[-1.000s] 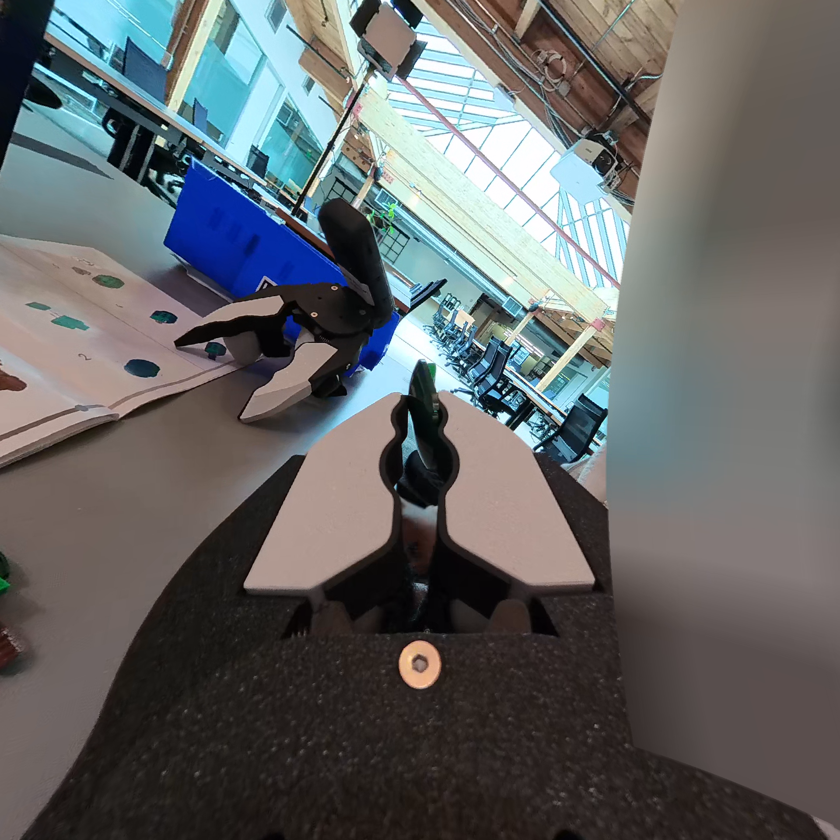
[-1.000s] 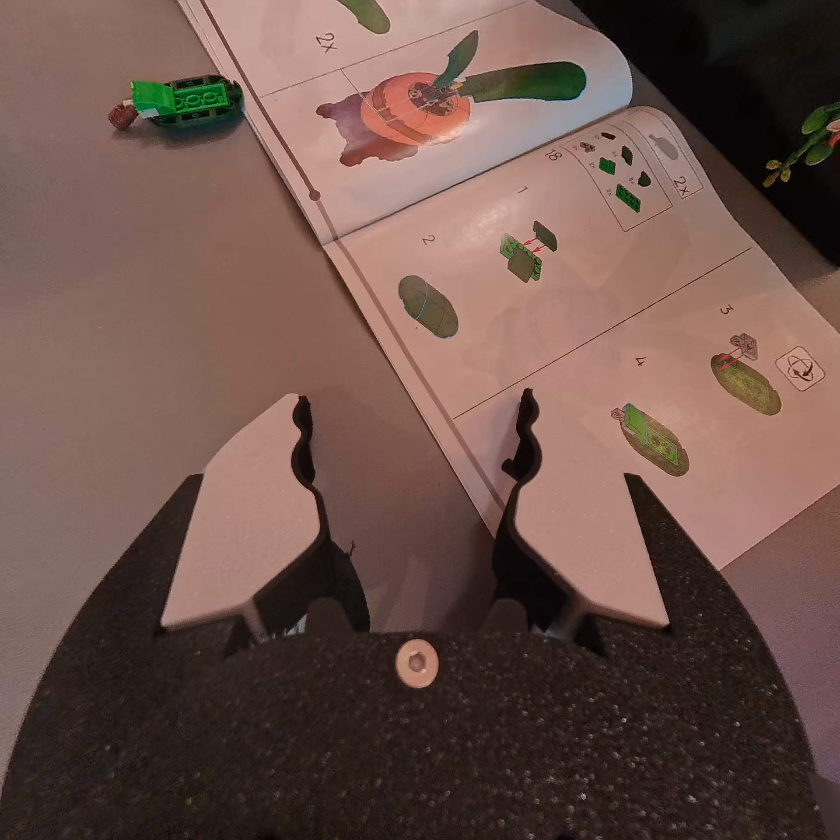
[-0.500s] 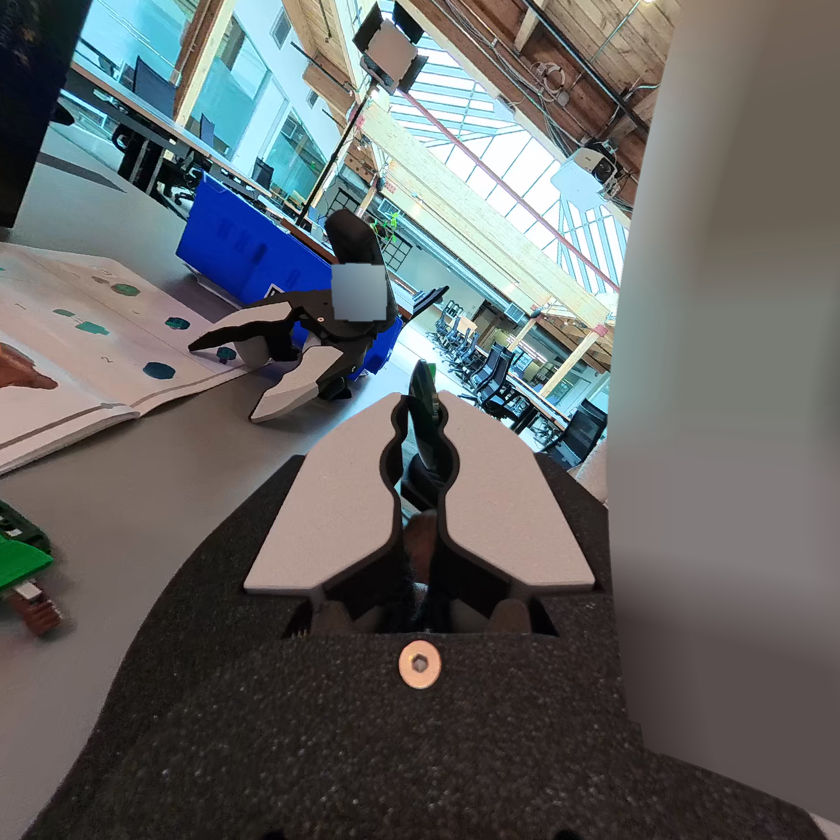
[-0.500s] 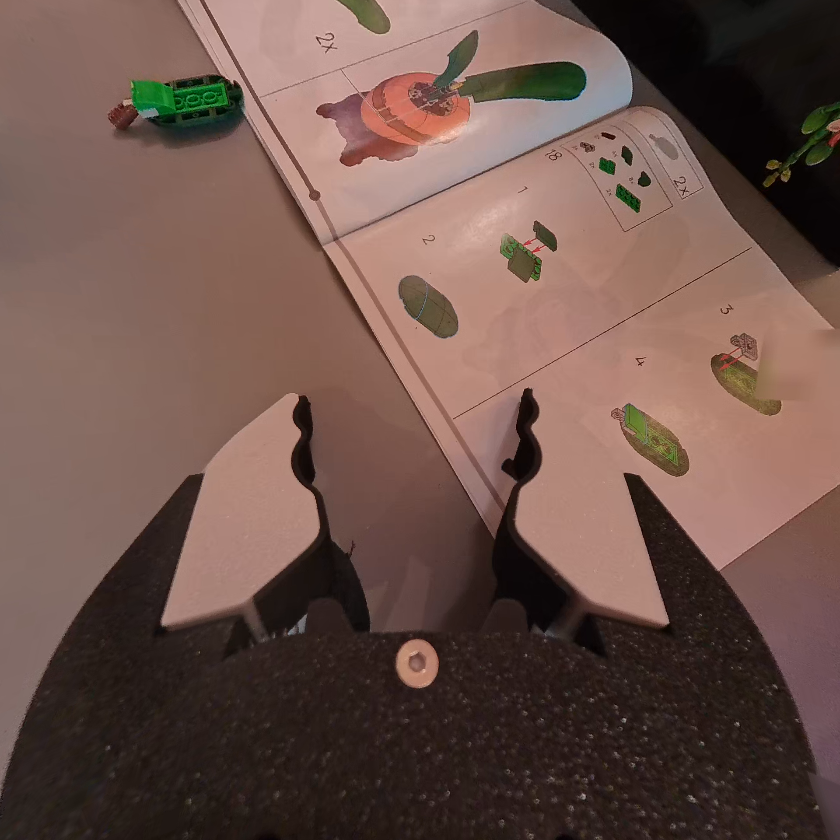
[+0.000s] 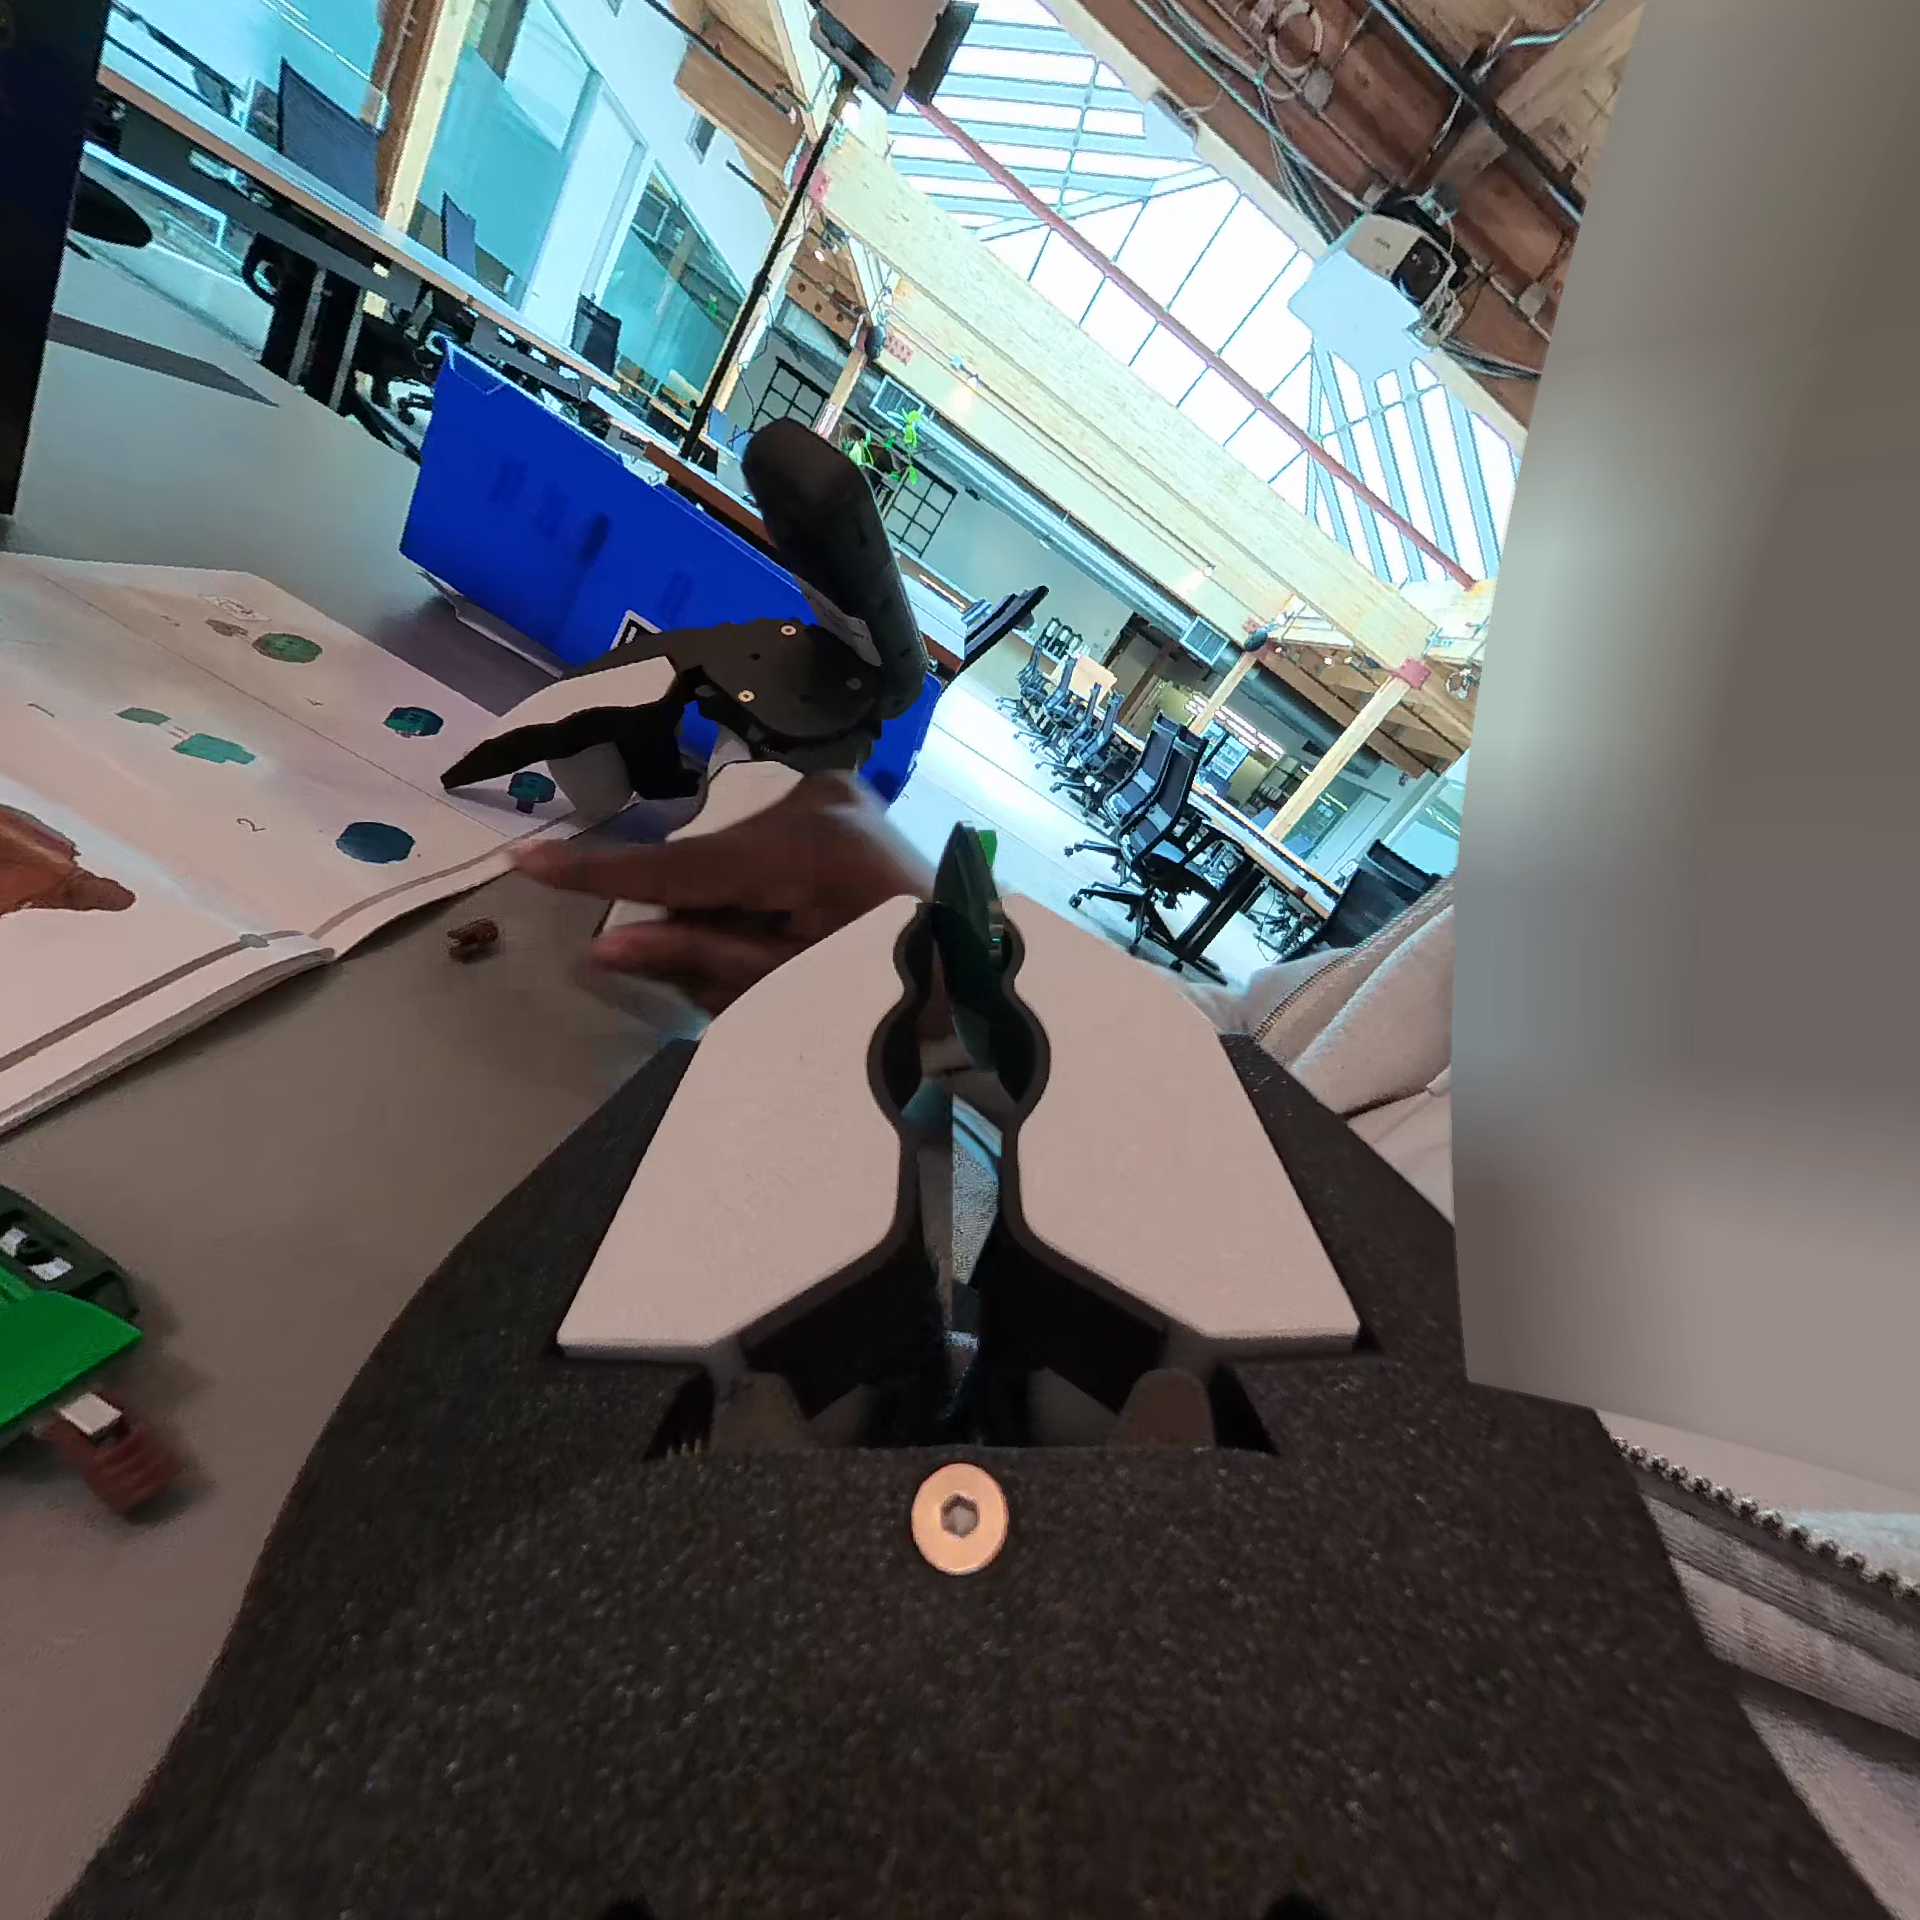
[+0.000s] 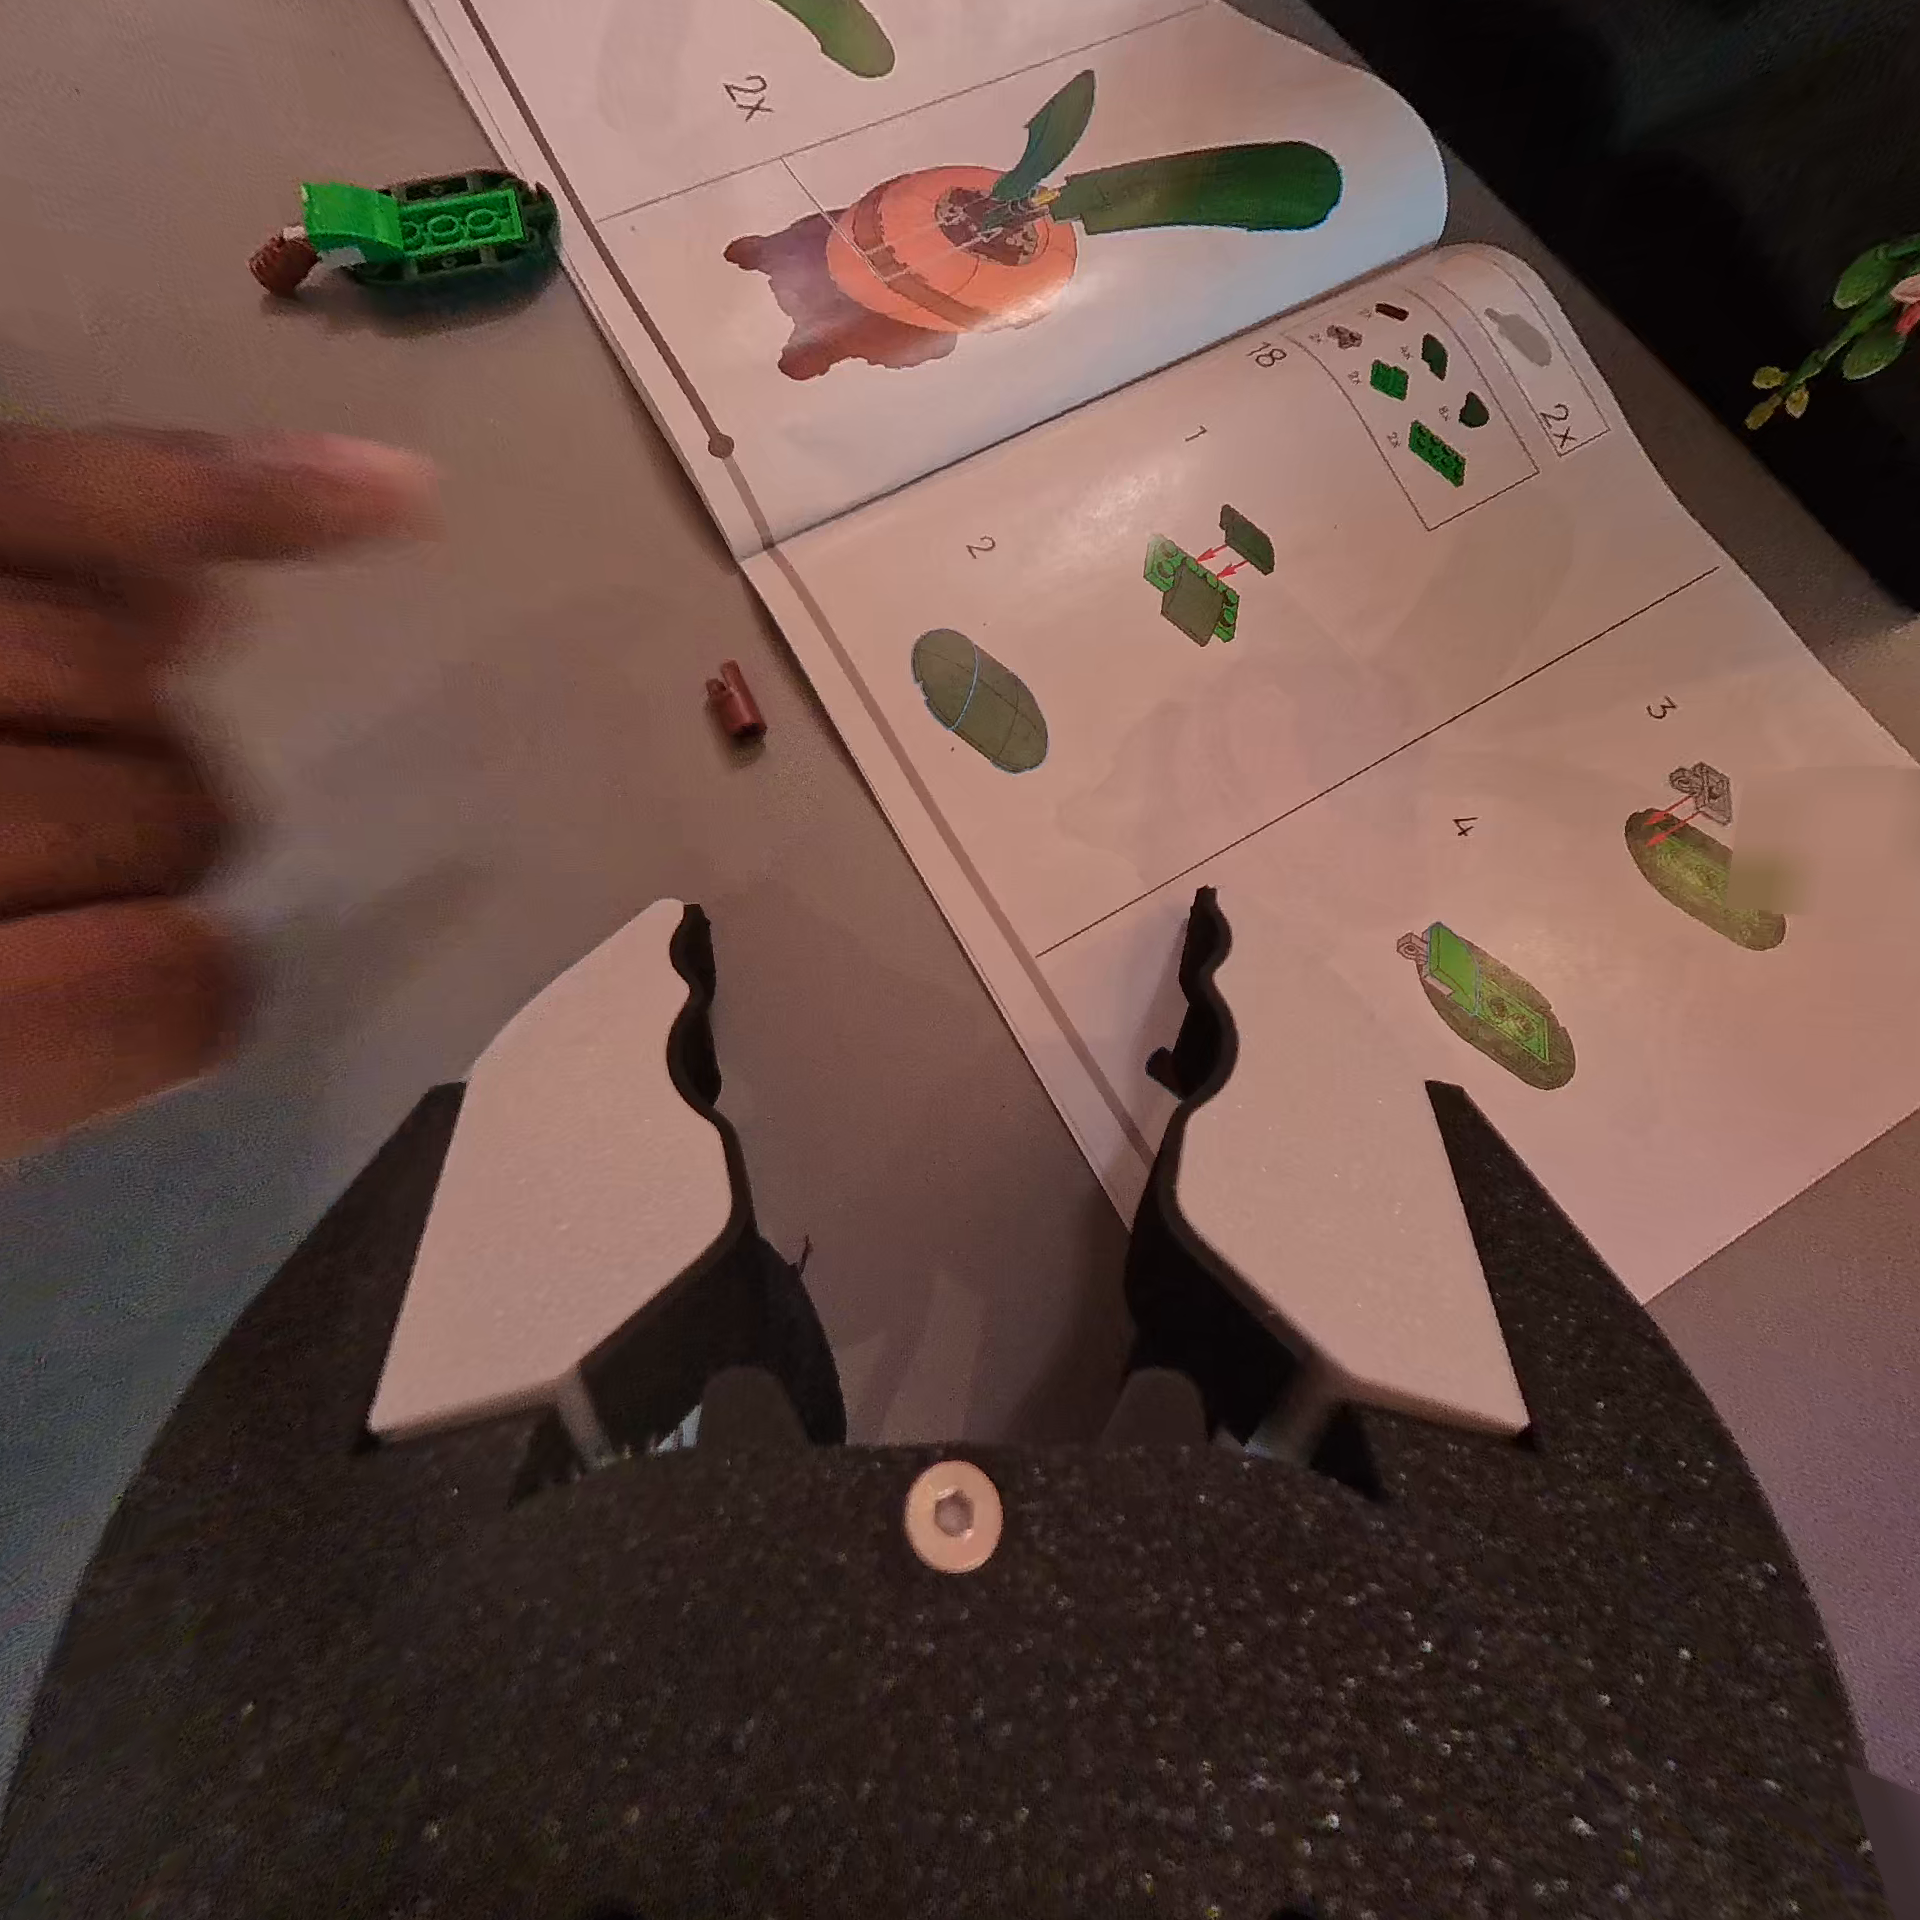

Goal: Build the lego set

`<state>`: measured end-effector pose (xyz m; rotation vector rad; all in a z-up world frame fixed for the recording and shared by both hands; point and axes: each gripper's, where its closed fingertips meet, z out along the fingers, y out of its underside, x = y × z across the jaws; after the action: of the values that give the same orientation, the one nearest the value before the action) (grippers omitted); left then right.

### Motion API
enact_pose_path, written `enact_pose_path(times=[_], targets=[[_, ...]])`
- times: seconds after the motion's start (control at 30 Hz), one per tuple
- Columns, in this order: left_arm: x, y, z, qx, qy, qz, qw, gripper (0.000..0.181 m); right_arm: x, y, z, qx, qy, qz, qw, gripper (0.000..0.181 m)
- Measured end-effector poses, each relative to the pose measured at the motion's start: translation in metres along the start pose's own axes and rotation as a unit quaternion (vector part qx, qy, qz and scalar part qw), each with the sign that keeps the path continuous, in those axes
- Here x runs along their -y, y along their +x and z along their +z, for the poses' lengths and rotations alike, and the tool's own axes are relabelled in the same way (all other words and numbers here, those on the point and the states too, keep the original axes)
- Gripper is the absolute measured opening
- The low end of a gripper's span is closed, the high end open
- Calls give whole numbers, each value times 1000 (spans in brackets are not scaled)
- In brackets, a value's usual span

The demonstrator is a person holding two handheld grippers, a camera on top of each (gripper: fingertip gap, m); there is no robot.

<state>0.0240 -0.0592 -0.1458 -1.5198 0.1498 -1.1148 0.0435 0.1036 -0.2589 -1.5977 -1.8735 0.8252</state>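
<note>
The left gripper (image 5: pixel 961 935) is pinching a flat dark-green oval Lego piece (image 5: pixel 971 971) upright, while the right gripper (image 6: pixel 945 977) is resting, jaws spread and empty, beside the open paper instruction booklet (image 6: pixel 1299 665). A small brown cylindrical Lego piece (image 6: pixel 736 701) is lying on the grey table (image 6: pixel 312 1247), likely next for pickup.

A smooth grey desk (image 6: pixel 540 644) carries an open paper instruction booklet (image 6: pixel 1299 665), spread flat with its spine running diagonally. Just beside the spine lies a small brown cylindrical plastic piece (image 6: pixel 736 702). Farther off, near the booklet's upper page, sits a dark green oval lego assembly topped with a bright green brick (image 6: pixel 421 231). A blue plastic bin (image 5: pixel 582 582) stands beyond the booklet.
</note>
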Motion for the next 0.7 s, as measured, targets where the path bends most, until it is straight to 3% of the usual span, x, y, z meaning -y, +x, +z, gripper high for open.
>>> enact_pose_path(times=[0.7], targets=[[-1, -7, 5, 0, 4, -8, 1000, 8, 2, 3, 2, -7, 0, 6, 1000, 87]])
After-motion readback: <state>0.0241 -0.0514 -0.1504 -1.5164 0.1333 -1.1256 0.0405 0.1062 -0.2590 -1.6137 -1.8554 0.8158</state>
